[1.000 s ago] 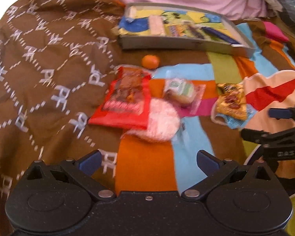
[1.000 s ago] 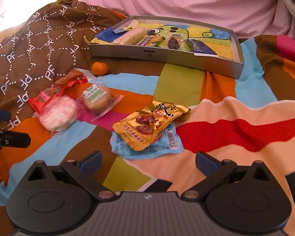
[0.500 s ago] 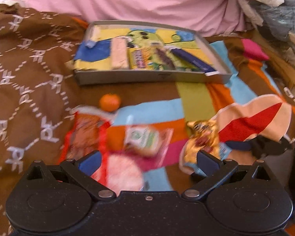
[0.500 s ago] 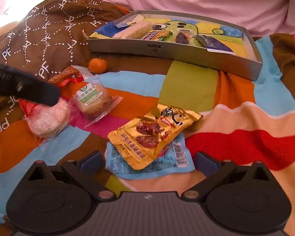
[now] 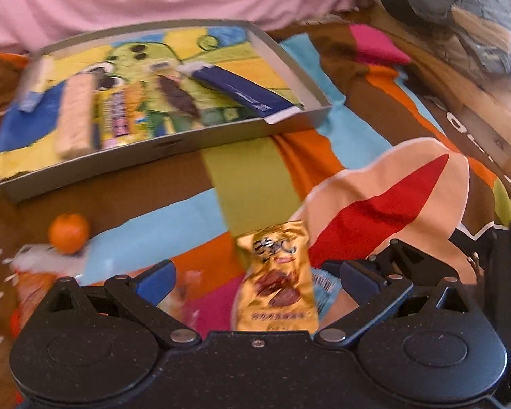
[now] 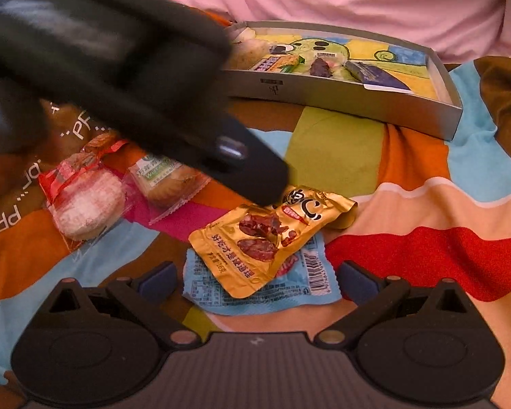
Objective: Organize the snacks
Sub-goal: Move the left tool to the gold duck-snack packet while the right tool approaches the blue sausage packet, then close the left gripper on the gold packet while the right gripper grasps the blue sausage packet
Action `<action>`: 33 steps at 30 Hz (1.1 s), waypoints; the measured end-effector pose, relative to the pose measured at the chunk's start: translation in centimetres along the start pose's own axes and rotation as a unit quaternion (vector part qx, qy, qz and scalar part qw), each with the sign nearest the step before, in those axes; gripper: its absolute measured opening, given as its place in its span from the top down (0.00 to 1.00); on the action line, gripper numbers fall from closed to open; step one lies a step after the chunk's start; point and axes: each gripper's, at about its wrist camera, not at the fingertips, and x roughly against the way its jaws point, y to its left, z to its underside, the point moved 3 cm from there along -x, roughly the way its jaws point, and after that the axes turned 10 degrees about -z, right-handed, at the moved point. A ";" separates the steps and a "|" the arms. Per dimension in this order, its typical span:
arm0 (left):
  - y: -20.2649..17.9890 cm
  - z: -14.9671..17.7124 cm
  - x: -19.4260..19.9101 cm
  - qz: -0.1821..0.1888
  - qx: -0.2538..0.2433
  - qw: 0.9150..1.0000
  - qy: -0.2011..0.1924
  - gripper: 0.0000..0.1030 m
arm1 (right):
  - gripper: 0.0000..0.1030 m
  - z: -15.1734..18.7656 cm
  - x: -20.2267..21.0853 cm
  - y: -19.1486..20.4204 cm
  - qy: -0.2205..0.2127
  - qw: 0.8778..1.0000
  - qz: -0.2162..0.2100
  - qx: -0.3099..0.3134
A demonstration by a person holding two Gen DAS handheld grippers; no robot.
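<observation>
**Two grippers over the gold snack packet**

The left gripper [image 5: 257, 277] hangs low over the glossy gold foil snack packet [image 6: 272, 235], its blue-padded fingers [image 5: 155, 277] spread wide apart with the packet lying between them, nothing clamped. The right gripper [image 6: 255, 281] sits close behind the same packet, its fingers apart too and empty. The gold packet rests on top of a flat light-blue wrapper [image 6: 262, 289] on the striped, many-coloured bedspread [image 6: 426, 211]. To the left lie a clear-wrapped round white rice cake [image 6: 88, 208] and a wrapped biscuit [image 6: 167, 180]. A small orange fruit [image 5: 68, 231] sits nearer the shallow grey cardboard tray [image 6: 340, 97], which already holds several snack bars.
</observation>
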 end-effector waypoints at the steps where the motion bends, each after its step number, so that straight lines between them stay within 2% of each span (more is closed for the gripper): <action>1: -0.2 -0.2 -0.6 0.004 0.001 1.000 0.004 0.01 | 0.00 0.0 0.1 0.0 -0.001 1.000 -0.001 -0.001; 7: -1.2 -0.8 -3.7 0.025 0.017 0.999 0.033 0.01 | 0.01 0.3 0.3 -0.6 -0.005 1.000 -0.002 -0.010; 12: -2.3 -0.8 -5.4 0.016 -0.014 0.998 0.051 0.07 | 0.01 0.4 0.6 -1.0 -0.009 1.000 0.001 -0.015; 19: -2.2 -0.3 -6.4 0.002 -0.021 0.997 0.070 0.14 | 0.01 0.6 0.7 -1.4 -0.010 1.000 -0.001 -0.018; 25: -1.6 -0.6 -6.3 0.000 -0.003 0.997 0.075 0.33 | 0.01 0.6 0.7 -1.3 -0.010 1.000 -0.001 -0.018; 27: -1.6 -0.6 -6.2 0.009 0.003 0.997 0.076 0.45 | 0.01 0.6 0.8 -1.2 -0.010 1.000 -0.001 -0.019; 33: -1.9 -0.5 -5.8 0.008 0.000 0.997 0.075 0.51 | 0.01 0.5 0.6 -1.2 -0.009 1.000 0.001 -0.016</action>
